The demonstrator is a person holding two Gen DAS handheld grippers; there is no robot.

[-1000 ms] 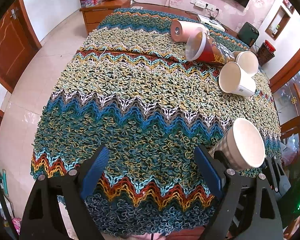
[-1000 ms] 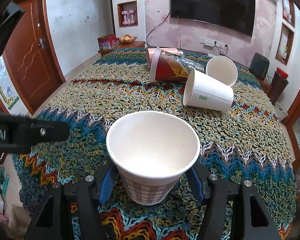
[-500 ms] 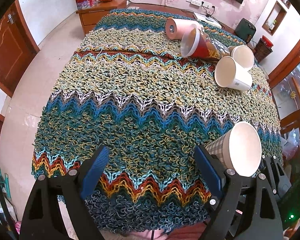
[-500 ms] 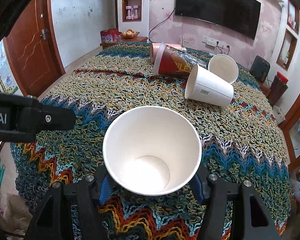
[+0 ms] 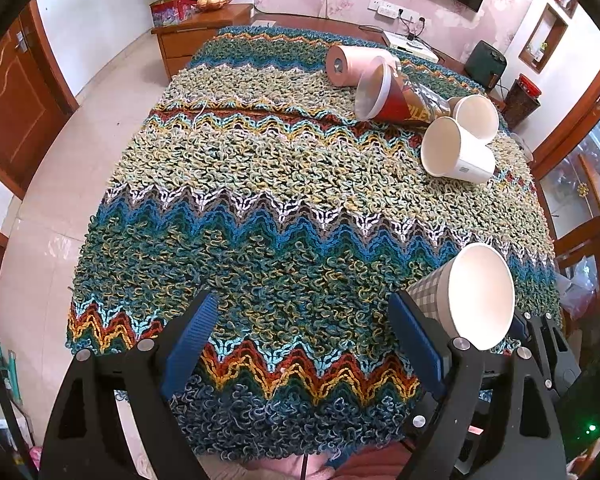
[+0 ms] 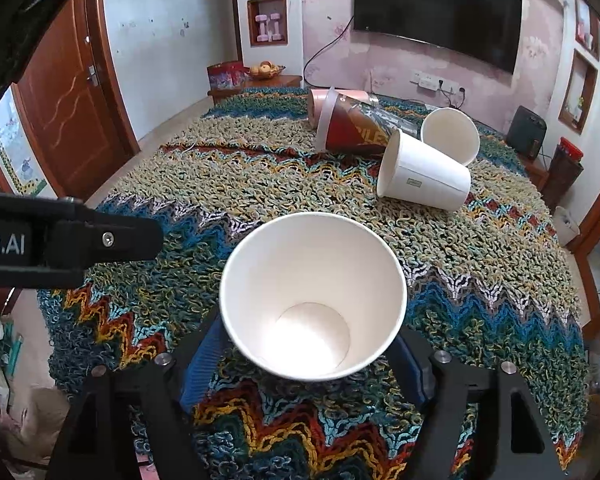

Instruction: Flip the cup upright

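My right gripper is shut on a checked paper cup and holds it above the near part of the table, its mouth tipped toward the camera so the white inside shows. The same cup appears in the left wrist view, tilted, with the right gripper behind it. My left gripper is open and empty over the near edge of the knitted cloth. Its arm shows at the left of the right wrist view.
Two white cups, a red cup and a pink roll lie on their sides at the far right of the table. A wooden cabinet and a door stand beyond the table.
The right gripper has tipped the checked cup so its mouth faces the camera more, showing the bottom inside. The left gripper has stayed open, its view shifting slightly.
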